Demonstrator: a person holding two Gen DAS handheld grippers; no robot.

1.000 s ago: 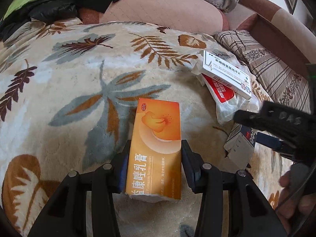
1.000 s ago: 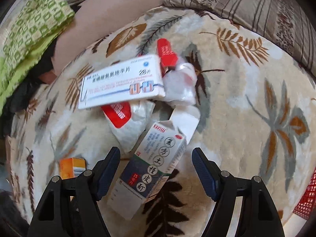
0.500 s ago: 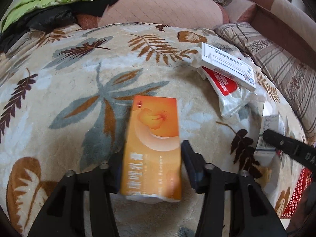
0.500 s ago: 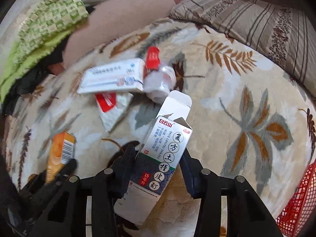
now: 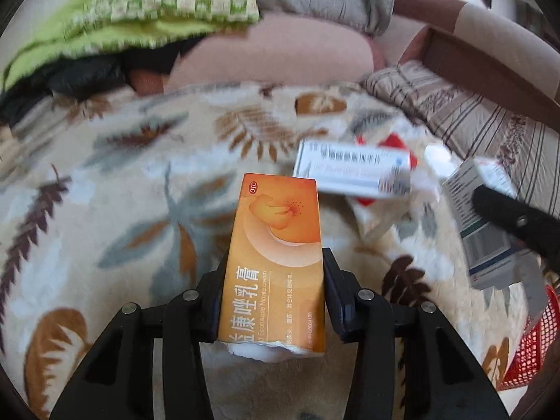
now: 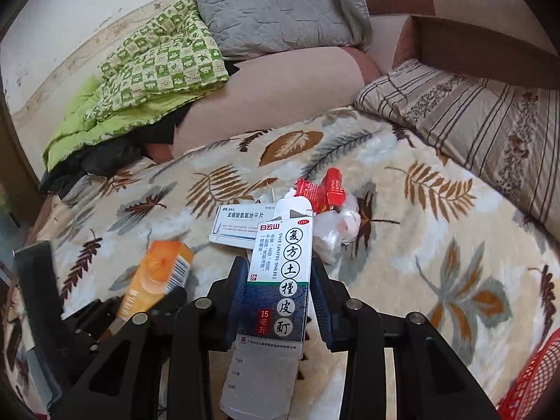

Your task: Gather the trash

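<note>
My left gripper point(image 5: 273, 292) is shut on an orange cream box point(image 5: 274, 255), held above the leaf-patterned blanket point(image 5: 105, 210). That orange box point(image 6: 157, 280) also shows at the lower left of the right wrist view. My right gripper point(image 6: 278, 292) is shut on a white and dark blue medicine box point(image 6: 276, 287) with its end flaps open, also lifted; the same box point(image 5: 483, 224) appears at the right of the left wrist view. On the blanket lie a flat white pill box point(image 6: 238, 225), a red carton point(image 6: 323, 192) and a crumpled clear plastic bag point(image 6: 336, 227).
A red mesh basket point(image 6: 532, 381) shows at the lower right edge of both views. A striped cushion point(image 6: 472, 119) lies to the right. A pink bolster point(image 6: 280, 94), a green quilt point(image 6: 150, 80) and a grey pillow point(image 6: 280, 10) are piled at the back.
Both grippers have risen from the blanket with their boxes. The right gripper went from open around the white and blue box to shut on it, then lifted it.
</note>
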